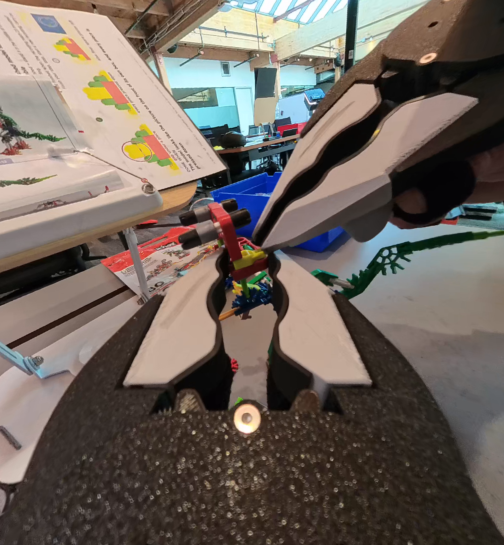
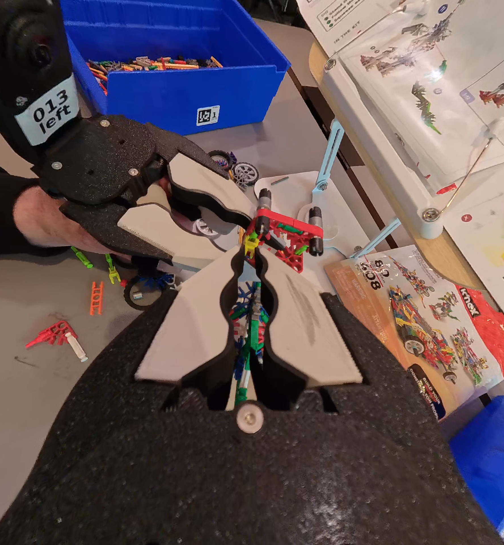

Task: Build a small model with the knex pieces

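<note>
A small construction-toy model (image 1: 224, 224) of red frames, black-tipped grey rods, and green and blue parts is held above the table between both grippers. My left gripper (image 1: 247, 261) is shut on its red and yellow middle. In the right wrist view it (image 2: 239, 231) reaches in from the left and grips the red frame (image 2: 289, 228). My right gripper (image 2: 249, 253) is shut on the yellow connector (image 2: 250, 243) on the model. In the left wrist view it (image 1: 259, 246) comes down from the upper right, its tips on that yellow connector (image 1: 249, 255).
A blue bin (image 2: 185, 88) of loose pieces stands behind. An instruction booklet on a tilted stand (image 2: 421, 88) is at the right, with a printed kit bag (image 2: 421, 309) below it. Wheels (image 2: 246, 172), an orange ladder piece (image 2: 96, 298), a red connector with a white rod (image 2: 56, 336) and a green spiky strip (image 1: 392, 259) lie on the table. Only a small space, under 4 cm, lies between the two pairs of fingers. Both grippers' tips are roughly 20 centimeters from the orange ladder piece (image 2: 96, 298).
</note>
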